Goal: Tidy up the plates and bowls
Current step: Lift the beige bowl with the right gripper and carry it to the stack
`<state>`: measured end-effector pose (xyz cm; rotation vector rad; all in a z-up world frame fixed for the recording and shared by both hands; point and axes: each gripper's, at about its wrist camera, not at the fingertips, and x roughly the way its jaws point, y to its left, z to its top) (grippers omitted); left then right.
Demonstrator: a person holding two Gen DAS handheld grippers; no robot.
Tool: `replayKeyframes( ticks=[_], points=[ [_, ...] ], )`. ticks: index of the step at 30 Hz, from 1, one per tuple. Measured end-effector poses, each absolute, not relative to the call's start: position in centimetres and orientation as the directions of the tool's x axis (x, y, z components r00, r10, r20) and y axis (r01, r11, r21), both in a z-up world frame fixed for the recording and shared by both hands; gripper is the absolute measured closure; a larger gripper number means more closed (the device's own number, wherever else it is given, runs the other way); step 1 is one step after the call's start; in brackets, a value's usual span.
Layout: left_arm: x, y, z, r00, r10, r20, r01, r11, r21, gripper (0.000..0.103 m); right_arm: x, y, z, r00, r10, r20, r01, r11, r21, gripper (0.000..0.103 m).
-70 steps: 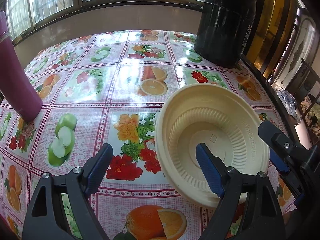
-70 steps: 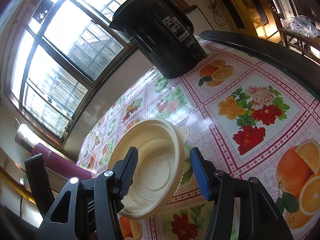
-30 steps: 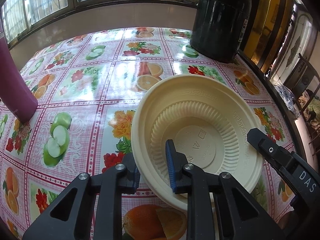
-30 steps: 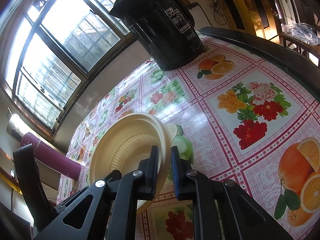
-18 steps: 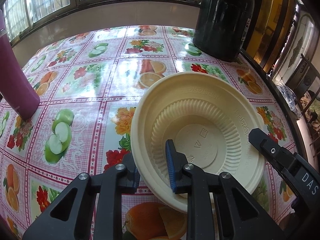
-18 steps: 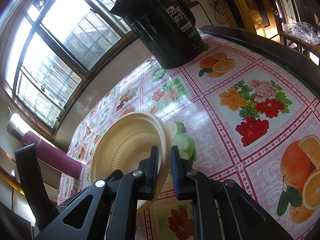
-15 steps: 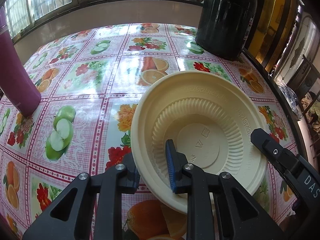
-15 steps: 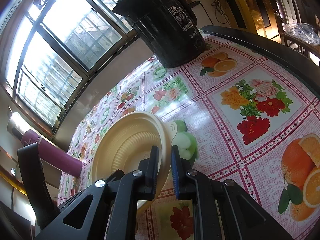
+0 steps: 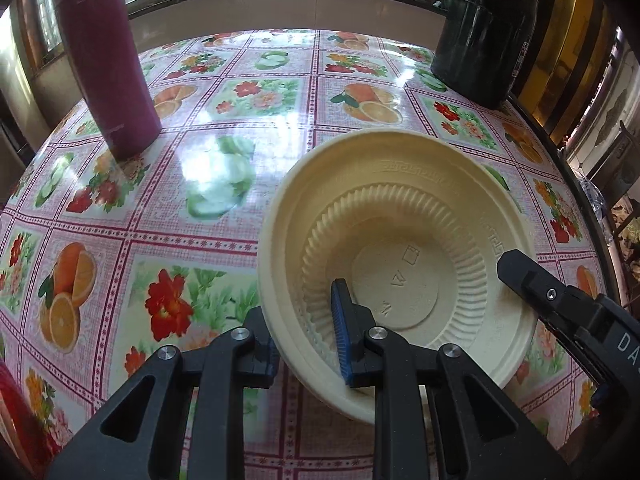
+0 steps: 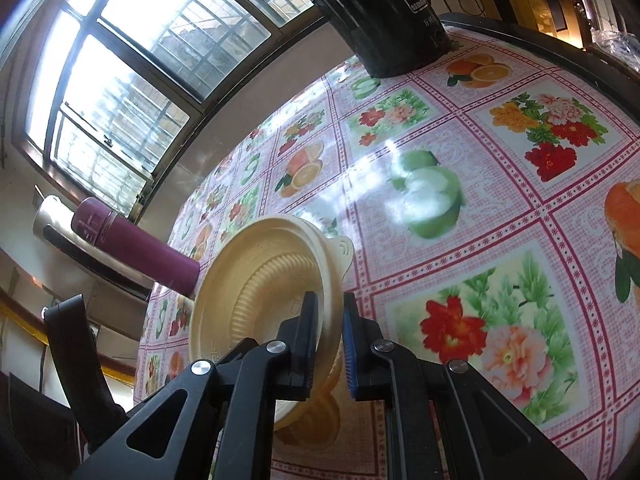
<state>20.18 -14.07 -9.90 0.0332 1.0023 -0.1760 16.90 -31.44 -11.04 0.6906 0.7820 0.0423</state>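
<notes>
A cream ribbed plastic bowl (image 9: pixel 400 240) is held above the fruit-print tablecloth. My left gripper (image 9: pixel 306 332) is shut on its near-left rim, one finger inside and one outside. My right gripper (image 10: pixel 327 332) is shut on the opposite rim; its black finger shows in the left wrist view (image 9: pixel 536 284). In the right wrist view the bowl (image 10: pixel 264 280) is tilted with a small tab at its upper right edge. No other plates or bowls are in view.
A tall maroon thermos (image 9: pixel 104 56) stands at the table's far left and shows in the right wrist view (image 10: pixel 132 244) too. A black appliance (image 9: pixel 484 28) stands at the far right by the dark table edge (image 9: pixel 580 184). Windows run behind the table.
Both grippers closed on the bowl's rim and lifted it. Since half a second ago the bowl and both grippers have moved left, toward the thermos.
</notes>
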Motion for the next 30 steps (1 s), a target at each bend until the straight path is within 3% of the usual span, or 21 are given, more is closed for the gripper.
replayKeyframes(
  ticks=[30],
  points=[
    [9.8, -5.9, -10.0, 0.530, -0.133, -0.838, 0.166, 0.985, -0.051, 0.083, 7.3, -22.9, -11.2, 0.701, 0.297, -0.648, 0.160, 0.820, 0.549, 0.092]
  ],
)
